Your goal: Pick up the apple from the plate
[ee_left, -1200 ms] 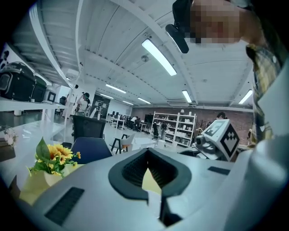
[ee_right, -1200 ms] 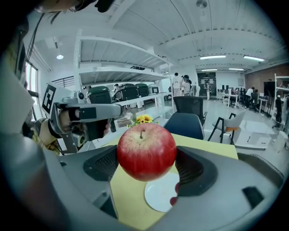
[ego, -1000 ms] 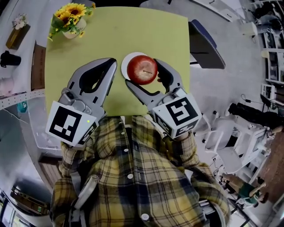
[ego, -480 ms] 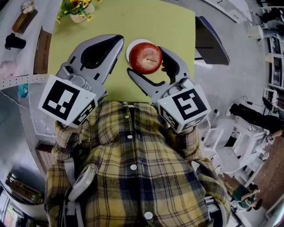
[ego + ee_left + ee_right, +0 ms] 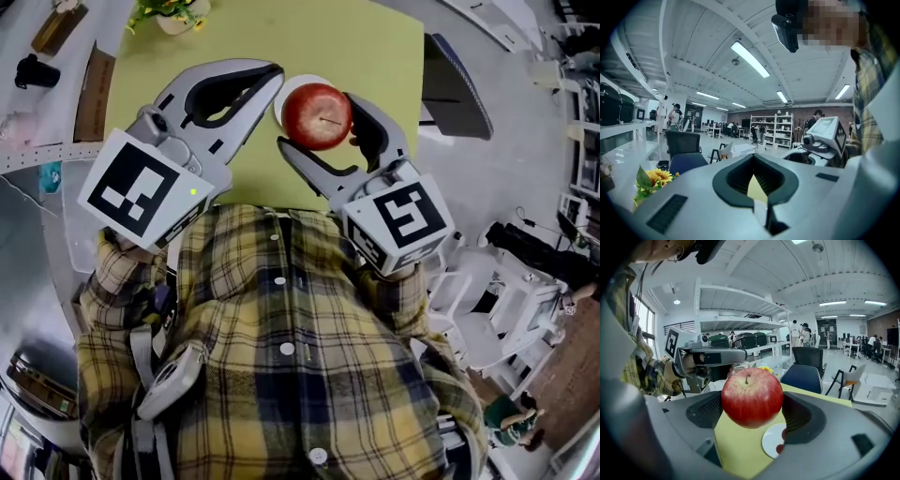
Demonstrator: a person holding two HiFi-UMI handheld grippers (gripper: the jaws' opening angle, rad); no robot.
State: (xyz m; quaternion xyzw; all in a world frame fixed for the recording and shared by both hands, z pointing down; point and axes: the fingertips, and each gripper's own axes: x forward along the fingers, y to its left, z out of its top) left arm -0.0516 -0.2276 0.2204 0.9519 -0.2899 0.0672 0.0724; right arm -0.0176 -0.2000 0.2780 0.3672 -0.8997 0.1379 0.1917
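A red apple (image 5: pixel 317 115) (image 5: pixel 752 397) is clamped between the jaws of my right gripper (image 5: pixel 322 117) (image 5: pixel 752 413), held well above the table. Far below it lies the small white plate (image 5: pixel 287 105) (image 5: pixel 774 440), with nothing on it, on the yellow-green table (image 5: pixel 272 42). My left gripper (image 5: pixel 253 89) (image 5: pixel 757 190) hovers to the left of the apple, raised as well; its jaws are closed together with nothing between them. In the right gripper view the left gripper (image 5: pixel 708 357) shows beyond the apple.
A pot of sunflowers (image 5: pixel 169 14) (image 5: pixel 654 180) stands at the table's far left corner. A dark blue chair (image 5: pixel 455 84) (image 5: pixel 801 376) sits off the table's right side. White shelving, desks and people fill the room behind.
Both grippers have risen higher above the table. The apple has gone up with the right gripper, and the plate looks smaller beneath it.
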